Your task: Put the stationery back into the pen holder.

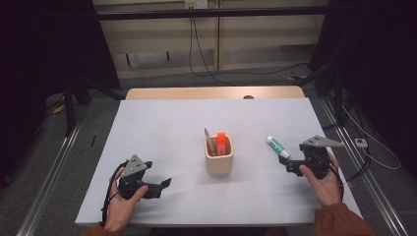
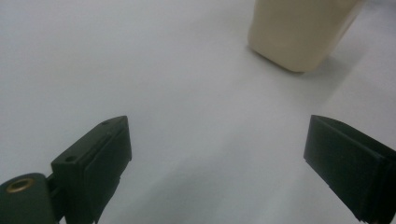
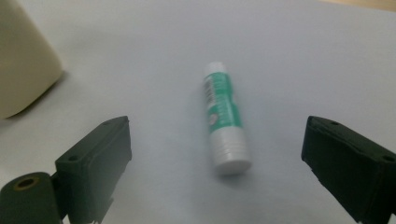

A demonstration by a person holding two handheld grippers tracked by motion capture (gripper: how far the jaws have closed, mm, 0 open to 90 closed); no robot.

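Right gripper: jaws wide apart, holding nothing.
Glue stick: lies flat on the white table, just in front of the right gripper, in line with the gap between its jaws, cap end nearest them, not touched.
Left gripper: jaws wide apart, holding nothing, only bare table between them.
Beige cup: between both grippers, apart from each; holds an orange thing.

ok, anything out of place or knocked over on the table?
Only the green-and-white tube: it lies flat on the white table, outside the beige cup where the orange item and others stand upright. No spill or damage visible. The right gripper, jaws open, is lined up on the tube.
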